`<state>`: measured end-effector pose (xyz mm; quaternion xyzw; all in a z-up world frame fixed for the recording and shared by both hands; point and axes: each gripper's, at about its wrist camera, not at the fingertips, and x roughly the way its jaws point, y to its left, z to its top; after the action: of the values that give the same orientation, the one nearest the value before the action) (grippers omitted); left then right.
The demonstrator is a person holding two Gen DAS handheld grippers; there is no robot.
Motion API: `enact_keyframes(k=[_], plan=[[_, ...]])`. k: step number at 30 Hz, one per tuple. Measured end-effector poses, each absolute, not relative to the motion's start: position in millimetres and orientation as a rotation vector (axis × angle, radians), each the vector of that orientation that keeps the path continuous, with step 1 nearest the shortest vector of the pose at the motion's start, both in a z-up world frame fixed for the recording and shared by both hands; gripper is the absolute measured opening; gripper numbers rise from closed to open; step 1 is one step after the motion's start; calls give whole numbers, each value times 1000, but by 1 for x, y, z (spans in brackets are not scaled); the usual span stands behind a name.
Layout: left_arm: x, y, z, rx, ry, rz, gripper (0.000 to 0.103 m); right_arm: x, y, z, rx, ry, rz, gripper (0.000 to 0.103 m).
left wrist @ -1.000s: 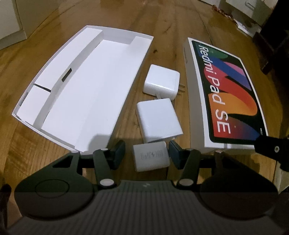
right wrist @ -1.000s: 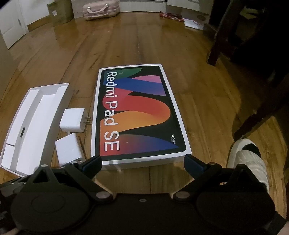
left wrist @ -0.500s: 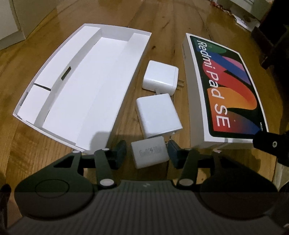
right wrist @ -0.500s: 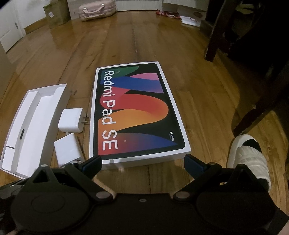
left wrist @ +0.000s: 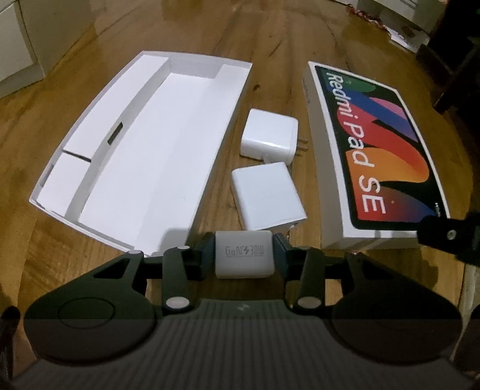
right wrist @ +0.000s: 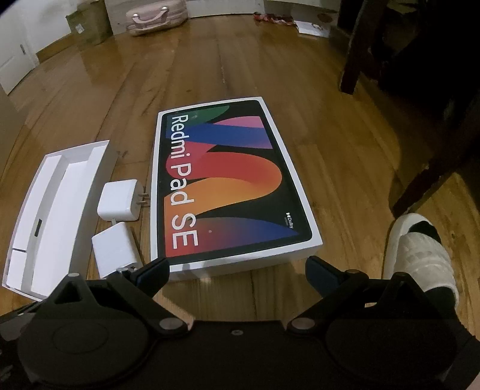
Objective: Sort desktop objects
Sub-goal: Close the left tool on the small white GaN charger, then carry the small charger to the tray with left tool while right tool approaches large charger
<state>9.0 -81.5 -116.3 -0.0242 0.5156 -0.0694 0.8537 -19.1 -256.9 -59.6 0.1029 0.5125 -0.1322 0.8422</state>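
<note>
My left gripper (left wrist: 243, 253) is shut on a small white GaN charger (left wrist: 243, 255) and holds it just above the wooden floor. Beyond it lie two larger white chargers, one near (left wrist: 267, 195) and one farther (left wrist: 270, 136) with its prongs pointing right. An open white box tray (left wrist: 144, 150) lies to the left. The Redmi Pad SE box lid (left wrist: 375, 150) lies to the right. My right gripper (right wrist: 237, 270) is open and empty at the near edge of the lid (right wrist: 228, 180). The two chargers (right wrist: 115, 249) and the tray (right wrist: 54, 216) show at its left.
A foot in a white slipper (right wrist: 420, 255) stands at the right. Dark furniture legs (right wrist: 354, 54) rise at the far right. A pink suitcase (right wrist: 156, 12) and a cardboard box (right wrist: 87, 21) sit by the far wall.
My left gripper closed on the small GaN charger and lifted it slightly, squaring it between the fingers. The right gripper stayed open and rose a little.
</note>
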Motion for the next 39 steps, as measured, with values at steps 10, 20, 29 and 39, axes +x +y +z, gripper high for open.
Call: enact_keyframes(k=[10,20,29,39], plan=[[8,-70,-98,-101,1070,-183,41,-19,-252,-56,229,1065,-261,99],[13,-24,-73,-176,1023,-163,41,-14,-244,-60,258,1082,-248,99],[40,27,-87,-176,1062,-72,41,-5,-200,-60,168,1082,-156,99],[60,28,-108,-63,1098,-48,41,3,-181,-70,109,1100,-124,99]])
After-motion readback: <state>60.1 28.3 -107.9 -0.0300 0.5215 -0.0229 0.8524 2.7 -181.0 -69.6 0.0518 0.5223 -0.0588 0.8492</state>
